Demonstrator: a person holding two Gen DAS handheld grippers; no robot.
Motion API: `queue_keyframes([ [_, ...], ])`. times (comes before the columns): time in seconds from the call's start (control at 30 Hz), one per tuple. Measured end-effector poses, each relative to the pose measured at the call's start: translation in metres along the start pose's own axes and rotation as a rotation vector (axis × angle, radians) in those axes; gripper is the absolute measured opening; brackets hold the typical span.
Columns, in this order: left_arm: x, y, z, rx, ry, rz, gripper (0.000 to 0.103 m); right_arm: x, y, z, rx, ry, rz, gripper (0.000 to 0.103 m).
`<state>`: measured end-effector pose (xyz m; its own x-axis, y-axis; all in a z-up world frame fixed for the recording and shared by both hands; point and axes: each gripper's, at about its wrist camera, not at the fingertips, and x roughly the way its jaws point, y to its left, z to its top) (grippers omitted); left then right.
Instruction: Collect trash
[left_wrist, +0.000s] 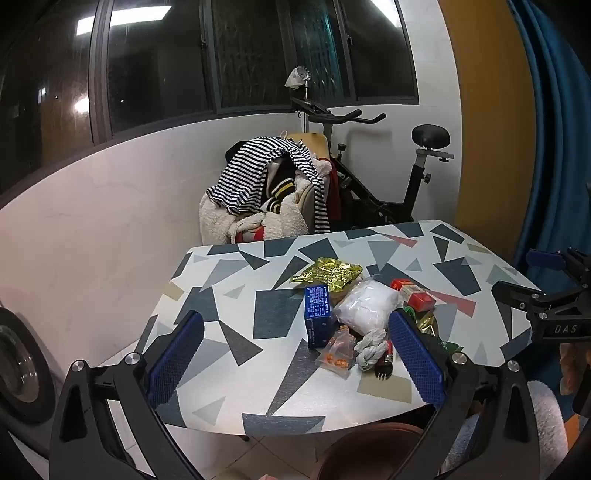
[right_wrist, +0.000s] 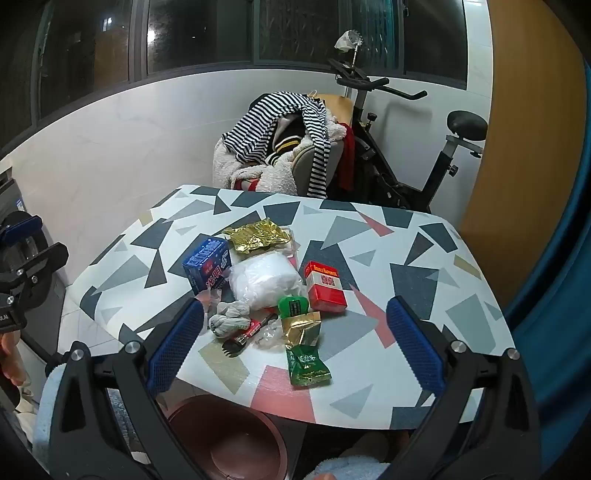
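Note:
A heap of trash lies on the patterned table (right_wrist: 399, 236): a blue box (right_wrist: 207, 267), a gold foil pouch (right_wrist: 258, 236), a clear plastic bag (right_wrist: 266, 280), a red cigarette pack (right_wrist: 325, 286), a green packet (right_wrist: 308, 369), a small gold wrapper (right_wrist: 301, 326), a grey knotted rag (right_wrist: 231, 319) and a black fork (right_wrist: 231, 347). My right gripper (right_wrist: 295, 350) is open above the table's near edge, with the heap between and beyond its fingers. My left gripper (left_wrist: 295, 354) is open, with the blue box (left_wrist: 317, 317), an orange wrapper (left_wrist: 338, 352) and the rag (left_wrist: 369, 349) between its fingers.
A brown round bin (right_wrist: 236, 443) stands on the floor under the table's near edge. Behind the table are a chair piled with striped clothes (right_wrist: 280, 144) and an exercise bike (right_wrist: 413, 155). A blue curtain (right_wrist: 561, 258) hangs at the right.

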<state>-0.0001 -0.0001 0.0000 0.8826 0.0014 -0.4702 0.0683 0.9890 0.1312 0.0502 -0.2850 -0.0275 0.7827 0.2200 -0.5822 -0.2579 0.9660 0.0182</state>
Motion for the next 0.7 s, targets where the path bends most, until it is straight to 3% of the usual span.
queue_keyframes([
  [0.7,0.0019,-0.0016,0.0003,-0.009,0.008,0.003,0.098,-0.0001,-0.0003,-0.0036,-0.001,-0.001,-0.002,0.097],
])
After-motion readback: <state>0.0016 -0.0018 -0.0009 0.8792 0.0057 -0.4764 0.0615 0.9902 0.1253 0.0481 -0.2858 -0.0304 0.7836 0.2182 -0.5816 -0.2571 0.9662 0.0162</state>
